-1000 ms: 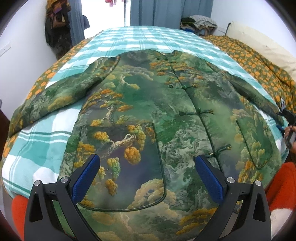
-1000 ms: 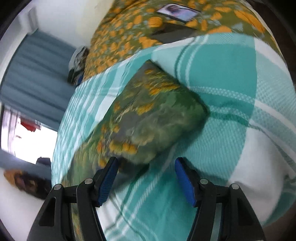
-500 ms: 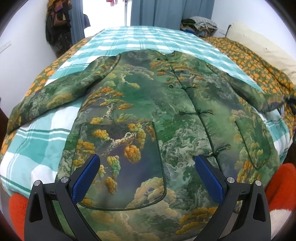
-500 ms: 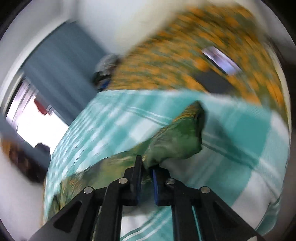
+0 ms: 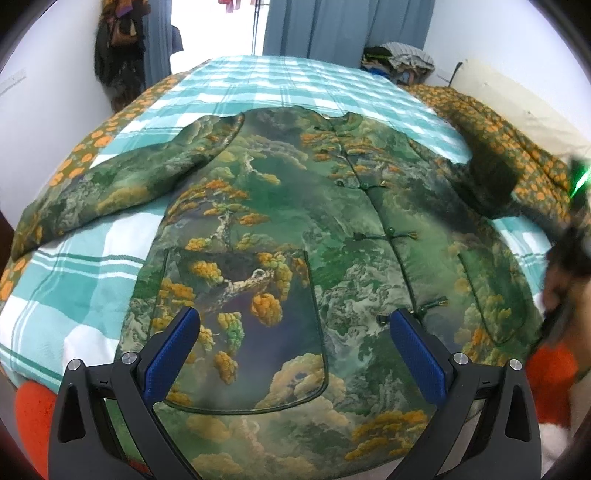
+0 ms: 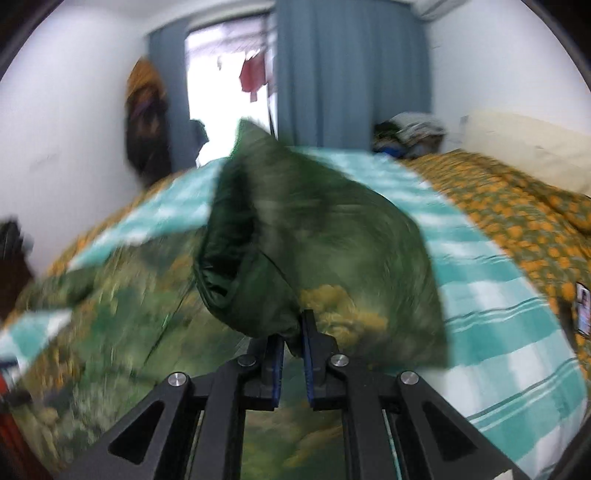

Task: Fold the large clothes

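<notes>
Left wrist view has the green landscape-print jacket (image 5: 295, 229) spread face up over the teal plaid bedspread (image 5: 74, 280), collar toward the far curtains (image 5: 343, 33), hem nearest the camera. The left gripper (image 5: 293, 336) hangs above the hem with its blue-padded fingers spread wide and nothing between them; the jacket's big patch pocket (image 5: 243, 325) sits between and just beyond the two pads. One sleeve (image 5: 122, 184) lies flat on the bedspread, angled away from the jacket body toward the orange-dotted quilt edge. On the other side of the jacket the second sleeve (image 5: 484, 184) is lifted off the bedspread, dark and blurred, beside the orange-dotted quilt (image 5: 517, 147).

Right wrist view shows the right gripper (image 6: 293, 345) clamped nearly closed on that raised sleeve (image 6: 280, 236), the fabric pinched between the pads close to the cuff. The cuff opening shows its dark green lining, and the sleeve rises up and away from the fingers, above the jacket body (image 6: 122, 306). This view is motion-blurred. Beyond the sleeve the bedspread (image 6: 491, 295) and quilt (image 6: 517, 206) run toward a cream pillow (image 6: 528, 144).
</notes>
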### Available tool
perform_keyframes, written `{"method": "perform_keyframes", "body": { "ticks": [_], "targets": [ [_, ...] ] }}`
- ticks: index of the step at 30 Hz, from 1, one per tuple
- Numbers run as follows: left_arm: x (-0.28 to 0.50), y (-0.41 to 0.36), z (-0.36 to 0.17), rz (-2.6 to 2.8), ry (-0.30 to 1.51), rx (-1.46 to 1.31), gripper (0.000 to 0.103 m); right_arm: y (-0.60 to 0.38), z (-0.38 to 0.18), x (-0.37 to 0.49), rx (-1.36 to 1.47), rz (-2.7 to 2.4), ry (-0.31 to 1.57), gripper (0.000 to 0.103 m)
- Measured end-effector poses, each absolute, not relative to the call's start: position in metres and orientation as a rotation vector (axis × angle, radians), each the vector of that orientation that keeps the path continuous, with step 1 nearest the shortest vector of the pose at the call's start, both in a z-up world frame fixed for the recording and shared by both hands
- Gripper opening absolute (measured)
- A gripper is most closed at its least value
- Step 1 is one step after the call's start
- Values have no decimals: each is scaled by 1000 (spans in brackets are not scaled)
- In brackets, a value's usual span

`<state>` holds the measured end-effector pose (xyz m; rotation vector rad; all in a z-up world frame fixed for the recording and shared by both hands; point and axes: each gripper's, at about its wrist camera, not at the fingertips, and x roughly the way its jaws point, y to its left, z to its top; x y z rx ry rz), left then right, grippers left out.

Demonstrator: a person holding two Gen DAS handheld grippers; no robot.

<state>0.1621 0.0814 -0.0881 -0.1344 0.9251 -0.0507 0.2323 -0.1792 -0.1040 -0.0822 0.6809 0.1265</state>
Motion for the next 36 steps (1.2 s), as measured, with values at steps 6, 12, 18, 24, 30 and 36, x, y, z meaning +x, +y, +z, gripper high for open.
{"method": "perform_keyframes", "body": {
  "ticks": [6, 12, 18, 24, 30, 36],
  "targets": [
    [193, 71, -74, -240, 971, -219, 102, -149, -170, 210, -73, 214, 883, 56],
    [269, 14, -88, -502, 1041, -328, 99, -169, -142, 161, 25, 251, 856, 63],
    [340, -56, -151, -449, 1247, -336, 69, -181, -132, 127, 89, 240, 807, 64],
    [343, -80, -141, -393, 1187, -286, 8, -191, -137, 122, 83, 223, 787, 64],
    [351, -52, -65, -423, 1018, -208, 8, -210, -128, 121, 122, 176, 718, 64],
    [385, 11, -70, -304, 983, -179, 8, -224, -129, 133, 173, 145, 723, 64]
  ]
}}
